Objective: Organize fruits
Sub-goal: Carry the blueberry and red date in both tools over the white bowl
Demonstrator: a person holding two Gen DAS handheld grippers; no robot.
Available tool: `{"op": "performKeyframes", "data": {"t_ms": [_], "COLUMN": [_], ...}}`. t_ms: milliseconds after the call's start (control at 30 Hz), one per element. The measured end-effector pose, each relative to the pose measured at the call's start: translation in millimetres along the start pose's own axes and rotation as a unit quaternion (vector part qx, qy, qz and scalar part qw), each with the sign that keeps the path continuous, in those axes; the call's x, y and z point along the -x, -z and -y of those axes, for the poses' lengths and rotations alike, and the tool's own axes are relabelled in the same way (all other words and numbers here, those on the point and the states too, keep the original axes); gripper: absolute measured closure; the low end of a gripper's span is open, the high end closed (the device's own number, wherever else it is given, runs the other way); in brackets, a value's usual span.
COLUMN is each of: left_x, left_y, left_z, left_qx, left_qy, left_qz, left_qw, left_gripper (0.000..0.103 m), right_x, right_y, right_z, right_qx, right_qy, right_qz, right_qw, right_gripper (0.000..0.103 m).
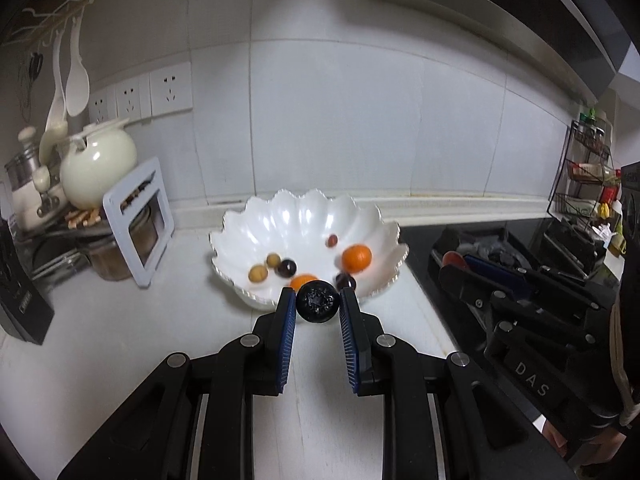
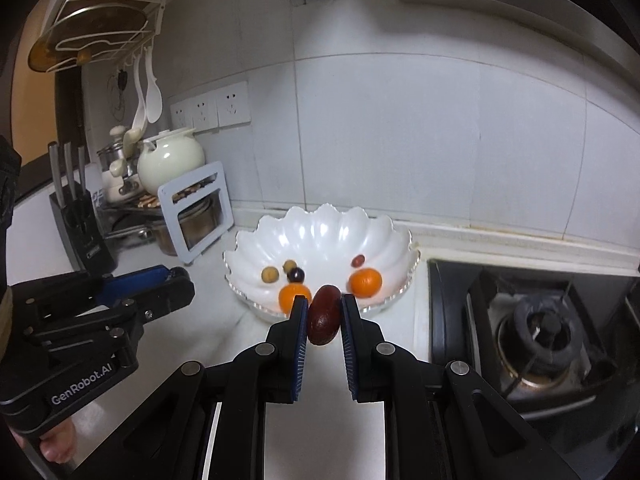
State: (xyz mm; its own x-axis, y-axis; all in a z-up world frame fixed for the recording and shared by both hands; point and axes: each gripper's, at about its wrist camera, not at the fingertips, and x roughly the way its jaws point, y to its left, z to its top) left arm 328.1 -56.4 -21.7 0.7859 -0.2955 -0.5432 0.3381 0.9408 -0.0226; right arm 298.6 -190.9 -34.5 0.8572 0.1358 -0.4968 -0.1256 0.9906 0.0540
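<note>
We have a fruit in each gripper, both held short of the white scalloped bowl (image 1: 240, 240) on the light counter (image 1: 120, 340).

Left gripper (image 1: 318, 304): jaws closed on a small black round fruit (image 1: 318, 303), pinched across its middle at the pad tips, star-shaped calyx end facing the camera. We judge it light and firm-skinned but crushable; the round shape and tip-only contact mean it could roll out, so keep the squeeze modest.

Right gripper (image 2: 324, 316): jaws closed on a dark red oval fruit (image 2: 324, 315), held upright with the pads on its narrow sides. The skin looks glossy, so probably slippery. It is longer than the pads' contact patch, so it may pivot if swung fast.

Already in the bowl: two oranges (image 2: 365, 282), two small yellow-green fruits (image 2: 270, 275), several small dark ones (image 2: 296, 275). The oranges would need a wider grip across the equator; the little ones are light and prone to rolling.

The bowl looks like glossy ceramic or glass, so likely fragile. We should release low, not drop.

Legible text: "GenRobot.AI" on the left gripper body in the right wrist view, "DAS" on the right gripper body in the left wrist view. Labels on the spice rack (image 1: 584, 172) jars are too small to read.
</note>
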Motion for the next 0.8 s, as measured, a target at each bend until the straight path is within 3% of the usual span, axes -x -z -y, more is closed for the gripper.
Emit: {"op": "performKeyframes", "data": {"t_ms": [200, 800], "left_x": [-3.3, -56.4], "left_y": [-21.5, -76.7], "left_z": [-4.2, -23.3], "left_qx": [0.001, 0.028], "left_qy": [-0.011, -0.015], "left_qz": [0.013, -0.013], "left_qw": [0.9999, 0.9994], "left_gripper": [0.080, 0.080], "right_x": [-10.9, -72.6], "right_y": [-20.5, -75.4], "right_z": [4.1, 17.9], "right_qx": [0.001, 0.007], "right_qy": [-0.010, -0.008], "right_qz": [0.002, -0.019], "right_qw": [1.000, 1.000], "right_gripper": [0.085, 0.085]}}
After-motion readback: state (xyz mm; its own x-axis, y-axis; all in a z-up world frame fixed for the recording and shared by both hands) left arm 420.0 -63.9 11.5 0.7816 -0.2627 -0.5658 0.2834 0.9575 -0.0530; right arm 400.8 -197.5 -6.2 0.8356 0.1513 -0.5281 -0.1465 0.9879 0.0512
